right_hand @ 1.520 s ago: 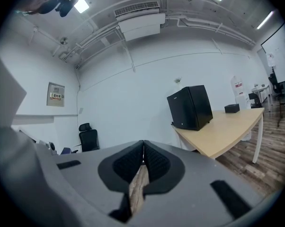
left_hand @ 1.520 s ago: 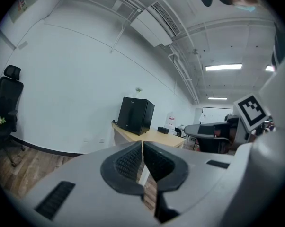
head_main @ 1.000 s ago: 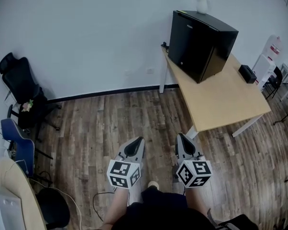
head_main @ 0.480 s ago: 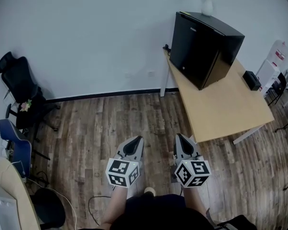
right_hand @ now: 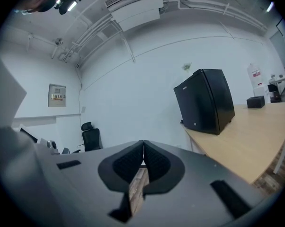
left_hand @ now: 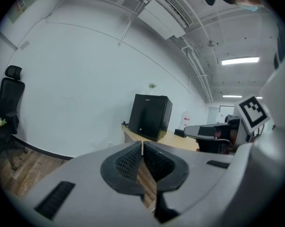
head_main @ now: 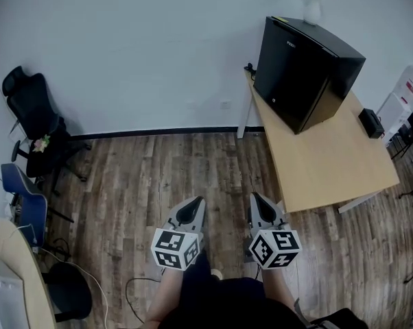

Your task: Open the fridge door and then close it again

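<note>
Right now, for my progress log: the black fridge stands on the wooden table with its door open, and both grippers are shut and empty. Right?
No: the head view shows the fridge with its door closed. It does stand on the wooden table, and the left gripper and right gripper are shut and empty.

The fridge (head_main: 304, 52) stood on the far end of a table (head_main: 337, 163) at the upper right, against the back wall, with a vase (head_main: 313, 9) on top of it and a box (head_main: 372, 122) on the table to its right. Low in the middle, over the floor, the left gripper (head_main: 196, 199) and right gripper (head_main: 256, 197) sat side by side, the right one near the table's near corner. At far left stood an office chair (head_main: 31, 112), a second chair (head_main: 25, 201) in front of it, and a desk (head_main: 14, 266) in the lower left corner
</note>
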